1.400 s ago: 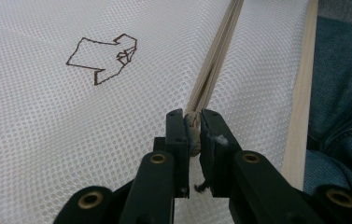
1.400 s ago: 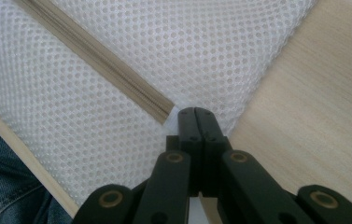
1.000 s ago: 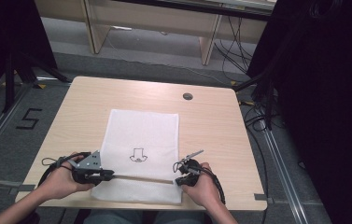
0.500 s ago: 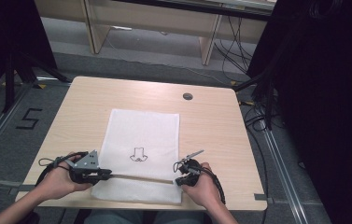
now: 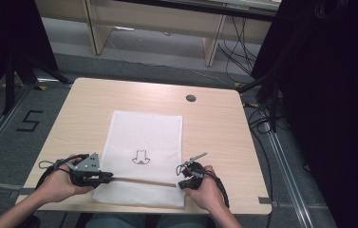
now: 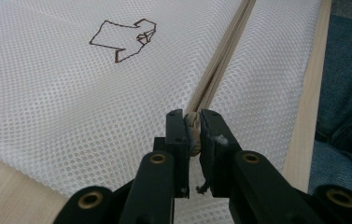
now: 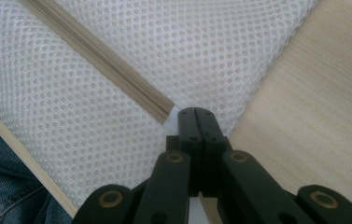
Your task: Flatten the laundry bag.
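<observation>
Nothing has moved since the earlier frames: both hands and the bag lie as they did.

One wooden desk (image 5: 96, 107) carries one white mesh bag (image 5: 146, 137), lying flat near the front edge, with one small dark outline drawing (image 5: 140, 157) at its middle. One tan zipper (image 5: 141, 180) runs across the bag's near end, between the two tools.

Two hand-held grippers are at work. The left hand-held gripper (image 5: 106, 177) sits at the bag's left edge, and the left gripper view shows its jaws clamped on the zipper's tan end piece (image 6: 193, 126), too small to make out from above. The right hand-held gripper (image 5: 181, 183) is at the bag's right edge; the right gripper view shows its jaws fully closed, tips meeting just past the zipper's end (image 7: 166, 109), apparently pinching the mesh there, though the fabric between them is hidden.

Blue denim fills the corners of both gripper views, while the high view cuts off the forearms at the bottom.
</observation>
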Available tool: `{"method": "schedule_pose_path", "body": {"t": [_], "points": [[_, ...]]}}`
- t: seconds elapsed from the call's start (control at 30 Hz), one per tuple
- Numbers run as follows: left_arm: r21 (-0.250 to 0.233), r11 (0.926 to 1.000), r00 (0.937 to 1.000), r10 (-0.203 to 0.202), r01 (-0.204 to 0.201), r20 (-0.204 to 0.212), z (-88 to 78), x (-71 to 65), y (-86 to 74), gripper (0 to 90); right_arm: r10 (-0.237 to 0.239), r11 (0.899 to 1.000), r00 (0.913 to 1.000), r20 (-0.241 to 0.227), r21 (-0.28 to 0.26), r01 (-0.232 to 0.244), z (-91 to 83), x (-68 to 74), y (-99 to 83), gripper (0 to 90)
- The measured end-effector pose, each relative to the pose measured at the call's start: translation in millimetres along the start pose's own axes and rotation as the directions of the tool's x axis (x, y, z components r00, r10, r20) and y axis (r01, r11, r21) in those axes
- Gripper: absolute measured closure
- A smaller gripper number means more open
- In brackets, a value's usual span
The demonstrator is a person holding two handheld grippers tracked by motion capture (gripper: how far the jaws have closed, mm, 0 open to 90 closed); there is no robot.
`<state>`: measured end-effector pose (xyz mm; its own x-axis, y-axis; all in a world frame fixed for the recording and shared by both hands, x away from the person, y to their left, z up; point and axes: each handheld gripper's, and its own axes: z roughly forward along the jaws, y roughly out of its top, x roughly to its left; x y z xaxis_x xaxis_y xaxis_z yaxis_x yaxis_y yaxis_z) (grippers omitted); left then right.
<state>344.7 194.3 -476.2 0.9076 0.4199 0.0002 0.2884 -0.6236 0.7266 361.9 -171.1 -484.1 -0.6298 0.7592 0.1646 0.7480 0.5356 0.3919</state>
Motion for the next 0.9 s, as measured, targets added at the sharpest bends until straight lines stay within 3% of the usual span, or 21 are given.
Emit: {"method": "schedule_pose_path", "body": {"t": [0.13,0.17,0.23,0.3,0.4,0.53,0.57,0.6,0.63,0.7,0.8,0.87,0.9], "points": [[0.002,1.0000,1.0000,0.000,0.000,0.003,-0.3,0.1,0.0,81.7,0.000,1.000,1.0000,0.000,0.000,0.000,0.0,0.1,0.0,90.0],[0.020,0.9996,0.9997,0.022,-0.022,-0.009,-0.7,1.0,-0.2,81.8,0.000,1.000,1.0000,0.000,0.000,0.000,-0.1,0.1,-0.1,90.0],[0.008,1.0000,0.9999,-0.003,0.003,-0.012,-2.4,2.1,-2.5,81.7,-0.005,1.000,1.0000,0.002,-0.003,0.005,0.5,-0.4,0.0,90.0],[0.032,0.9994,0.9992,0.013,-0.012,-0.037,-6.5,5.5,-7.3,81.7,-0.005,1.000,1.0000,0.002,-0.003,0.005,0.4,-0.3,0.0,90.0],[0.027,0.9990,0.9974,-0.033,0.035,-0.064,-14.7,9.4,-19.3,81.7,0.000,1.000,1.0000,0.000,0.001,0.000,0.0,0.0,0.1,90.0],[0.037,0.9967,0.9935,-0.069,0.072,-0.090,-25.1,14.9,-34.3,81.7,-0.006,1.000,1.0000,0.000,-0.001,0.006,0.2,-0.8,0.3,90.0],[0.053,0.9962,0.9939,-0.064,0.069,-0.089,-26.8,16.2,-35.8,81.7,0.012,1.000,0.9999,-0.001,0.012,-0.012,0.0,-0.2,0.4,90.0],[0.073,0.9951,0.9929,-0.059,0.066,-0.103,-28.2,16.7,-37.8,81.7,0.010,1.000,1.0000,-0.001,0.010,-0.010,0.1,-0.3,0.5,90.0],[0.111,0.9922,0.9872,-0.041,0.058,-0.154,-28.9,17.7,-40.2,81.7,0.012,1.000,0.9999,0.000,0.009,-0.012,0.1,-0.1,0.6,90.0],[0.126,0.9858,0.9852,-0.093,0.111,-0.144,-28.7,19.2,-43.5,81.7,0.022,1.000,0.9997,0.009,0.015,-0.022,-0.6,0.9,0.3,90.0],[0.199,0.9768,0.9881,-0.051,0.079,-0.145,-24.5,16.3,-43.0,81.5,0.026,1.000,0.9996,0.006,0.011,-0.026,-0.5,0.9,-0.2,90.0],[0.177,0.9783,0.9877,-0.085,0.108,-0.131,-25.0,20.3,-45.4,81.3,0.006,1.000,1.0000,-0.007,-0.004,-0.006,0.1,-1.3,-0.6,90.0],[0.161,0.9806,0.9870,-0.091,0.112,-0.133,-25.8,21.1,-46.6,80.9,0.020,1.000,0.9997,-0.012,0.005,-0.020,-0.1,-1.1,-0.7,90.0]]}}
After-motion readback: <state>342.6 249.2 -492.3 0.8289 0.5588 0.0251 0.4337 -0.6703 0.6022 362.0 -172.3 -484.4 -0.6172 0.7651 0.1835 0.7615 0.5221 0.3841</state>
